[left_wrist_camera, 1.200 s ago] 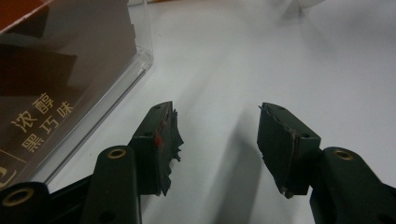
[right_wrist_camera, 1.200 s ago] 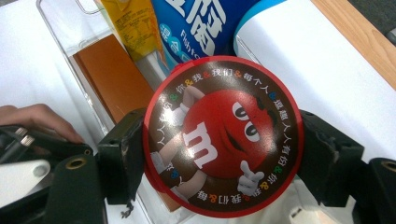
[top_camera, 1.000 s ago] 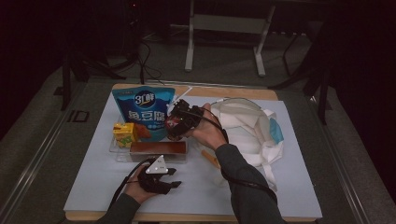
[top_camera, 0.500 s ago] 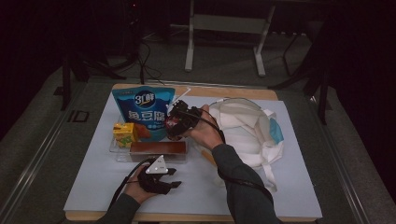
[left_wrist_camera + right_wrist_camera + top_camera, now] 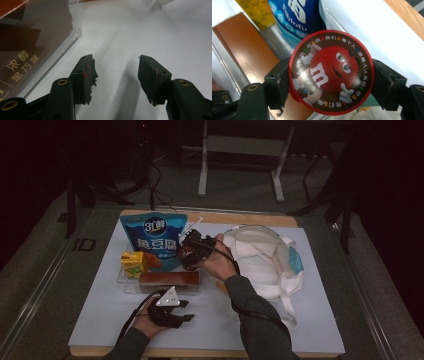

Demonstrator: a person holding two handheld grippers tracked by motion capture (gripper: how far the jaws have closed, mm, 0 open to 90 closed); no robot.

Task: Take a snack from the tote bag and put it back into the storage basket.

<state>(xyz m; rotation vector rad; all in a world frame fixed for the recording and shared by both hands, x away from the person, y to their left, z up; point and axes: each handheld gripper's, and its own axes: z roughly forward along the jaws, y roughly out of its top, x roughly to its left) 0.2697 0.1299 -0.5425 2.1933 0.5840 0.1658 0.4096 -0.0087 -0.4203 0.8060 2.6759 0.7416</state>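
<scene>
Up near the bench's far edge, a round candy tin (image 5: 331, 72) is squeezed by the right gripper (image 5: 331, 77); the left gripper (image 5: 116, 75) is held open.

A blue fish-tofu pouch (image 5: 155, 240) stands upright at the back of the pale blue table (image 5: 100, 320). In front of it sits a clear plastic tray (image 5: 126, 282) holding a yellow drink carton (image 5: 133, 264) and a long brown chocolate box (image 5: 169, 279). To the right lies a white cloth bag (image 5: 260, 262), straps trailing toward the near edge.
</scene>
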